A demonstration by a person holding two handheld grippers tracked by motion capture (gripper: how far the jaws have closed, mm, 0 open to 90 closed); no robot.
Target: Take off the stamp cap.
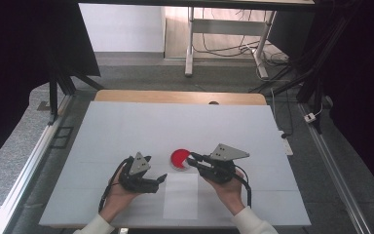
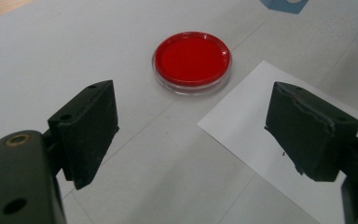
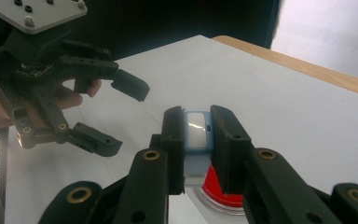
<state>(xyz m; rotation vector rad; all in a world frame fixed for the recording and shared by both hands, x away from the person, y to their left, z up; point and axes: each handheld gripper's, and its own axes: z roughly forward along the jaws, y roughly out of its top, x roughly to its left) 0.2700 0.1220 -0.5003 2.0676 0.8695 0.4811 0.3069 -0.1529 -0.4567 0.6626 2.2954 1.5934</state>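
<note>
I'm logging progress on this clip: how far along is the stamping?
Done: right gripper has picked up the pale blue stamp. In hand: it holds the stamp over the red ink pad. Left: the white paper looks unmarked; left gripper is open.

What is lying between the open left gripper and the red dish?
Nothing: in the left gripper view, bare white table lies between the left gripper and the red dish.

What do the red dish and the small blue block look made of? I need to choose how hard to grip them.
The red dish looks like glossy hard plastic: a clear rim and a reflective red face. The small blue block, clamped in the right tool, looks like matt plastic with a glossy pale inset; its exact material is unclear.
</note>
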